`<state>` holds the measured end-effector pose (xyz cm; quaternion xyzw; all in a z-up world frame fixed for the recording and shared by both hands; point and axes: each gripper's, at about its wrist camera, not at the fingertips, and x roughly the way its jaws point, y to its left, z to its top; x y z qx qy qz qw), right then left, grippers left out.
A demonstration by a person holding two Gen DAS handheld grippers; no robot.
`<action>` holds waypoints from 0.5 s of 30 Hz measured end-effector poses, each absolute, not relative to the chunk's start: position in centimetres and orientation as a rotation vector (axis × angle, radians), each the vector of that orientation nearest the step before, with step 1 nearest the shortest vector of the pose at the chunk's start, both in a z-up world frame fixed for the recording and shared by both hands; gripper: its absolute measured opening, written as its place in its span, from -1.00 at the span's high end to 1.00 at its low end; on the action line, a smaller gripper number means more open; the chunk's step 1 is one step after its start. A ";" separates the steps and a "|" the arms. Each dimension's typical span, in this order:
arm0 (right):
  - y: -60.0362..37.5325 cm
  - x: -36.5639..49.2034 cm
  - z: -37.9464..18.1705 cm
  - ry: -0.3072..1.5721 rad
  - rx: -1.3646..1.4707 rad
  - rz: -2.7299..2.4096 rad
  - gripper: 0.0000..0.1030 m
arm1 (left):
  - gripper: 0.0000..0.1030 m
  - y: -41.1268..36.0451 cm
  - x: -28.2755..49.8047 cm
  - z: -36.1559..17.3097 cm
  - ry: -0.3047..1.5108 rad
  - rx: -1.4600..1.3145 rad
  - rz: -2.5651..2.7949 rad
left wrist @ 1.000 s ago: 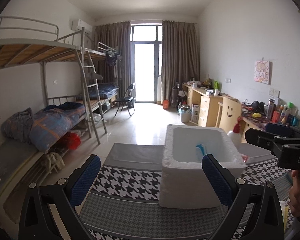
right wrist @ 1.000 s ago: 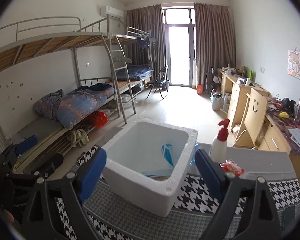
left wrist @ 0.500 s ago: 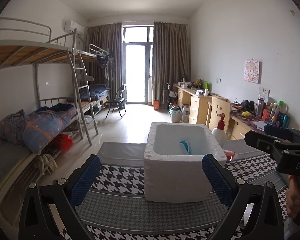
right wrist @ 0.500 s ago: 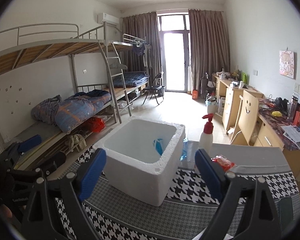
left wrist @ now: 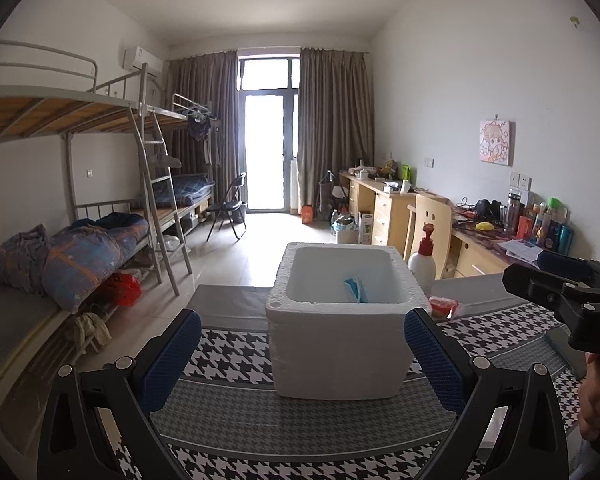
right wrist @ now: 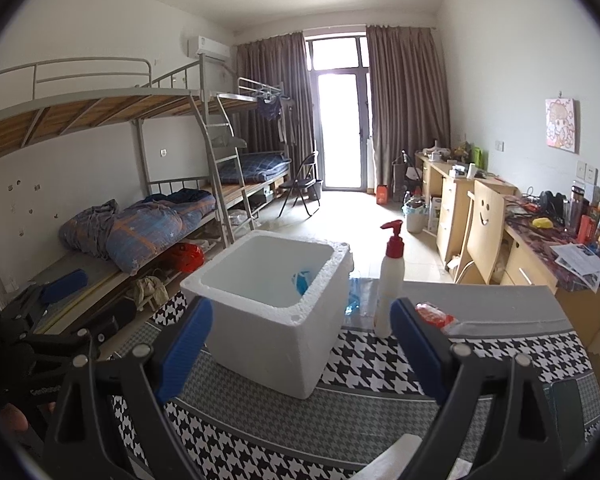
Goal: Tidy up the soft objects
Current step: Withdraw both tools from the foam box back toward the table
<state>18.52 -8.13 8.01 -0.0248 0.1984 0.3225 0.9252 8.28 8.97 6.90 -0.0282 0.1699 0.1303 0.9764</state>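
A white foam box (left wrist: 340, 344) (right wrist: 276, 320) stands on the houndstooth table cloth (left wrist: 240, 364) (right wrist: 380, 360). Inside it lies a blue and white soft pack (left wrist: 356, 290) (right wrist: 302, 280). A small red packet (left wrist: 443, 306) (right wrist: 434, 315) lies right of the box, behind a white pump bottle (left wrist: 422, 264) (right wrist: 391, 280) with a red head. My left gripper (left wrist: 300, 356) is open in front of the box, nothing between its blue pads. My right gripper (right wrist: 300, 344) is open too, empty, and shows at the right edge of the left wrist view (left wrist: 560, 292).
A clear plastic bag (right wrist: 356, 292) lies behind the box. A white object (right wrist: 396, 456) sits at the near table edge. Bunk beds (left wrist: 80, 208) run along the left wall, desks (left wrist: 384, 204) and a wooden chair (right wrist: 484, 224) along the right, and a hand (left wrist: 592, 400) holds the right gripper.
Both grippers have drawn back from the foam box, which now looks smaller and farther. The pump bottle and red packet have come fully into view. Both grippers stay open.
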 end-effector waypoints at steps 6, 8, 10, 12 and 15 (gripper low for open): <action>-9.2 17.5 7.9 0.387 -0.051 0.642 -0.80 | -0.97 8.1 7.7 6.6 0.325 -0.049 0.244; -9.6 17.1 7.7 0.380 -0.053 0.632 -0.80 | -0.97 7.8 7.5 6.4 0.327 -0.054 0.230; -10.1 16.6 7.6 0.365 -0.053 0.617 -0.80 | -0.97 7.5 7.3 6.4 0.322 -0.053 0.227; -10.4 16.3 7.5 0.361 -0.042 0.616 -0.80 | -0.97 7.2 7.1 6.2 0.315 -0.047 0.223; -10.8 15.9 7.3 0.356 -0.026 0.623 -0.80 | -0.97 6.6 6.8 5.9 0.305 -0.043 0.216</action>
